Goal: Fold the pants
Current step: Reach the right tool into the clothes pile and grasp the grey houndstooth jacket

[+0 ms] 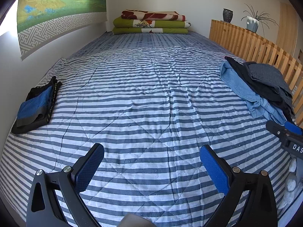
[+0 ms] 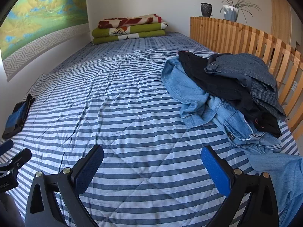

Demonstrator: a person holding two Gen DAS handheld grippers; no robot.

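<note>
A heap of unfolded pants lies at the right side of the striped bed: light blue jeans [image 2: 191,94] underneath, a black pair [image 2: 223,87] over them and a dark grey-blue pair [image 2: 251,70] on top. The same heap [image 1: 265,87] shows at the right in the left wrist view. A folded stack of dark and blue garments [image 1: 36,106] sits at the bed's left edge, small in the right wrist view [image 2: 17,117]. My left gripper [image 1: 151,162] hovers open over bare quilt. My right gripper [image 2: 152,163] is open too, left of the jeans, holding nothing.
The blue-and-white striped quilt [image 1: 144,98] covers the bed. Folded green and red blankets [image 1: 151,21] are stacked at the far end. A wooden slatted rail [image 2: 246,37] runs along the right side, with a vase and a potted plant [image 2: 231,9] on it. A wall hanging [image 1: 60,5] is left.
</note>
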